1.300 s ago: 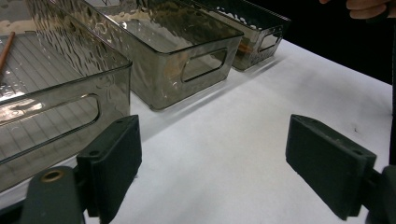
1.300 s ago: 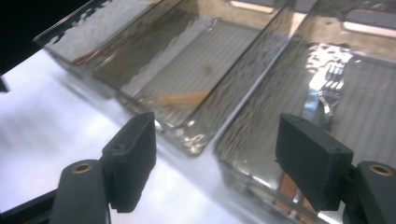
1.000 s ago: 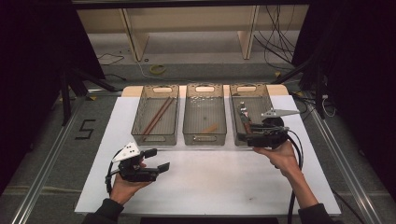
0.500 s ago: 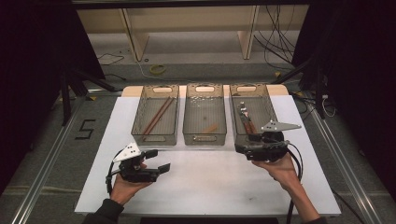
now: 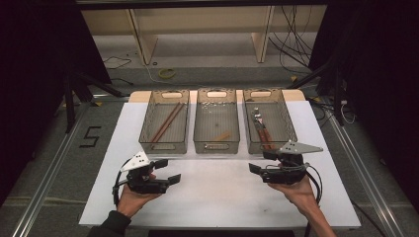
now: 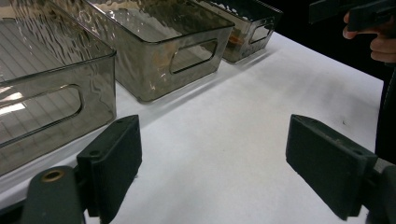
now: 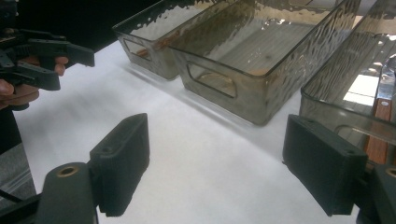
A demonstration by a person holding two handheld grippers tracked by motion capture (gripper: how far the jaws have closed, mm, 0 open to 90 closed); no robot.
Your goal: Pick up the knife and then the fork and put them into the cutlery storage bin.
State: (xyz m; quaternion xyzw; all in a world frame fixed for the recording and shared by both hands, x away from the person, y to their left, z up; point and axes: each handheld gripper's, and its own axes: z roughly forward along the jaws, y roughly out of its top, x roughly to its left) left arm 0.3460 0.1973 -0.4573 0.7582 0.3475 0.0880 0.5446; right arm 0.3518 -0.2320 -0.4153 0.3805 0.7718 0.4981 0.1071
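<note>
Right now you are holding both grippers low over the white sheet [image 5: 222,197], in front of three smoky clear bins. Your right gripper [image 5: 256,170] is sitting just before the right bin [image 5: 291,133], pointing toward the middle of the table; its jaws have just been opening and are standing wide apart with only bare sheet between them, as the right gripper view is showing. Your left gripper [image 5: 168,170] is resting near the front left of the sheet, well apart from the right one, pointing inward too; its jaws are also spread wide and gripping nothing.

The right bin is holding wood-handled cutlery [image 5: 263,134], lying lengthwise; in the right gripper view a wooden handle [image 7: 377,122] is showing through the bin wall just beyond the right-hand jaw. The left bin [image 5: 148,121] is holding chopsticks [image 5: 167,121] laid on a slant. The middle bin [image 5: 198,126] is holding one small light piece [image 5: 223,135] near its front; what it is you cannot tell.
</note>
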